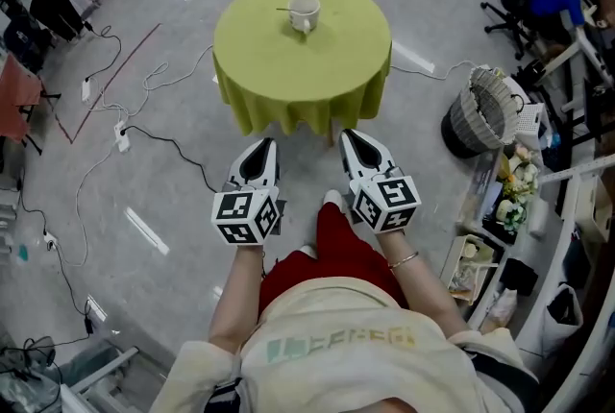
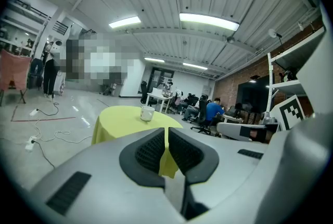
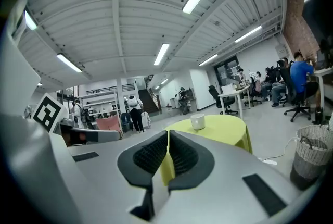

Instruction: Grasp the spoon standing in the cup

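Spoon (image 1: 287, 11) shows only as a thin dark handle slanting out over the left rim of a white cup (image 1: 306, 14). Its bowl end is down inside the cup and hidden, and it is too small to tell what it is made of. The cup is short and plain, and stands alone toward the far side of a round table (image 1: 288, 80). A yellow-green cloth covers the table and hangs in soft folds around its edge.

The left gripper (image 1: 263, 145) and the right gripper (image 1: 349, 135) are held side by side near the person's body. Both point at the table and are well apart from it. In the left gripper view the ribbed dark pads are pressed together with only a hairline slit between them, and nothing is held there. The right gripper view shows the same, pads shut on nothing, with the cup small in the distance beyond them. White cables (image 1: 144, 128) trail over the grey floor, and a wicker basket (image 1: 495, 99) stands to the table's right
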`<state>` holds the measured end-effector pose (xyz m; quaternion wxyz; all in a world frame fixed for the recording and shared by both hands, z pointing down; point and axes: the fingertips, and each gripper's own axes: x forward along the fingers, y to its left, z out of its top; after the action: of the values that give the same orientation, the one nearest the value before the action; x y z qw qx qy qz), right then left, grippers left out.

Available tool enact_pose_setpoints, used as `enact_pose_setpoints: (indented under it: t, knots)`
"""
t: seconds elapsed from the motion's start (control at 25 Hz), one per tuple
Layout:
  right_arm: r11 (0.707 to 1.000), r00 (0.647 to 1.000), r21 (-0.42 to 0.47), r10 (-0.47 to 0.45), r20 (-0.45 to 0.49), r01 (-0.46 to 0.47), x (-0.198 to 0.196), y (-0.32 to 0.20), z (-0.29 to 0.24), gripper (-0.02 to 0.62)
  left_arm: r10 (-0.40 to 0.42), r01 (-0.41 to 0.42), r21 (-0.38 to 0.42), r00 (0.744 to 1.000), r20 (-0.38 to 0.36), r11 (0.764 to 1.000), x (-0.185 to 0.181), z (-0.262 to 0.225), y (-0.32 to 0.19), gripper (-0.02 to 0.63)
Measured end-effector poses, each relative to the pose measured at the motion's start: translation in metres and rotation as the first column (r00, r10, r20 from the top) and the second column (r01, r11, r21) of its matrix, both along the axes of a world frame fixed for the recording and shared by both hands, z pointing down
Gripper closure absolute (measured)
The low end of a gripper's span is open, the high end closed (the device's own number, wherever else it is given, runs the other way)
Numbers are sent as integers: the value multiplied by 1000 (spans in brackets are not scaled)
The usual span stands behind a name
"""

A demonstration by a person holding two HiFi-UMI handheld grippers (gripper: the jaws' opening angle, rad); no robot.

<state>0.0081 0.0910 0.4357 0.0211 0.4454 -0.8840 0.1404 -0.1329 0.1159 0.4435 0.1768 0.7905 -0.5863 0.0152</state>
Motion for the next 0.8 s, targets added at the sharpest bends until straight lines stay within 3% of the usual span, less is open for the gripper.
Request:
enact_pose_setpoints:
  t: [0.8]
  knots:
    - [998, 1000, -48, -30, 3, 30, 4, -121, 17, 557, -56, 56, -61, 998, -1, 997, -6, 23, -118, 566]
